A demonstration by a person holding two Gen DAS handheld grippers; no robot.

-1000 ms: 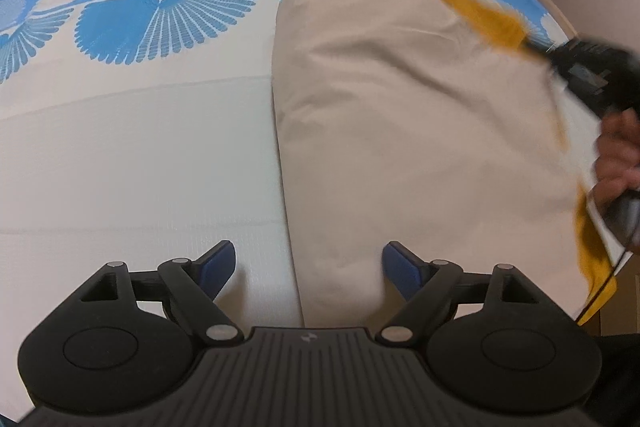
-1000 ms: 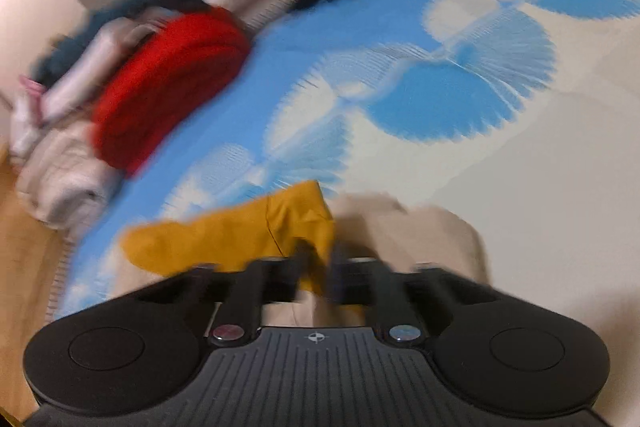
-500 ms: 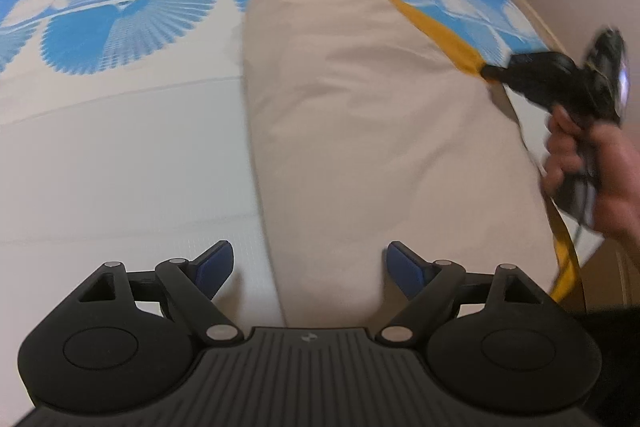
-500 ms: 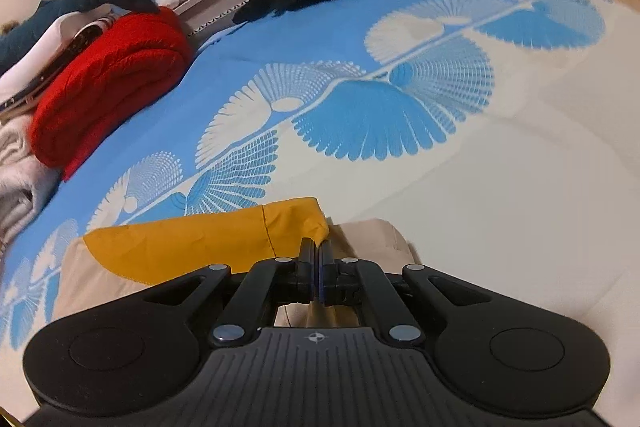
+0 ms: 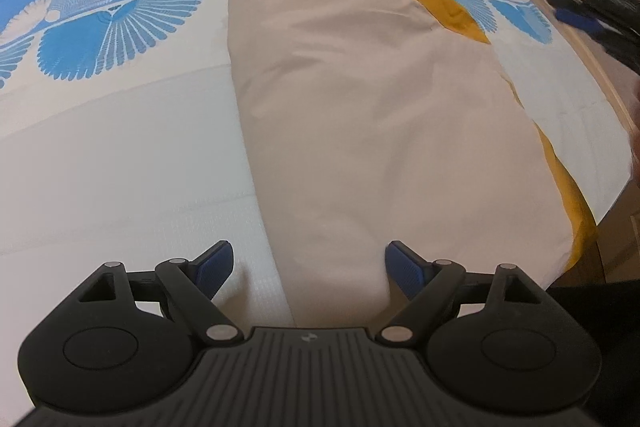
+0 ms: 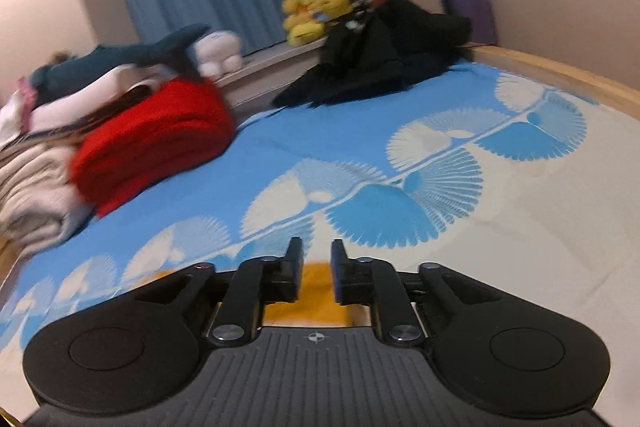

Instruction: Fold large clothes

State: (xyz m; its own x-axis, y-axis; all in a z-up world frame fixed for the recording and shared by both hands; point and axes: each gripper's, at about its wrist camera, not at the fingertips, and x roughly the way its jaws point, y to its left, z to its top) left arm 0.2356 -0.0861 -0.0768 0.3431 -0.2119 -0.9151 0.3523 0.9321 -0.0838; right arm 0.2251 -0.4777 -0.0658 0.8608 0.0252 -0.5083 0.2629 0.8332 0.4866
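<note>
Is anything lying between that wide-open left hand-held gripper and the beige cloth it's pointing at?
Nothing visible. The left hand-held gripper hangs open over the near end of the folded beige-and-mustard garment, with nothing between them.

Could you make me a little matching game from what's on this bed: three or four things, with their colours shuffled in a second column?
Things:
1. folded garment
2. knitted bundle
3. heap of clothes
4. plush shark

Colours:
A. black
B. beige with a mustard edge
C. dark teal
D. red

Pairs: 1-B, 2-D, 3-A, 4-C
</note>
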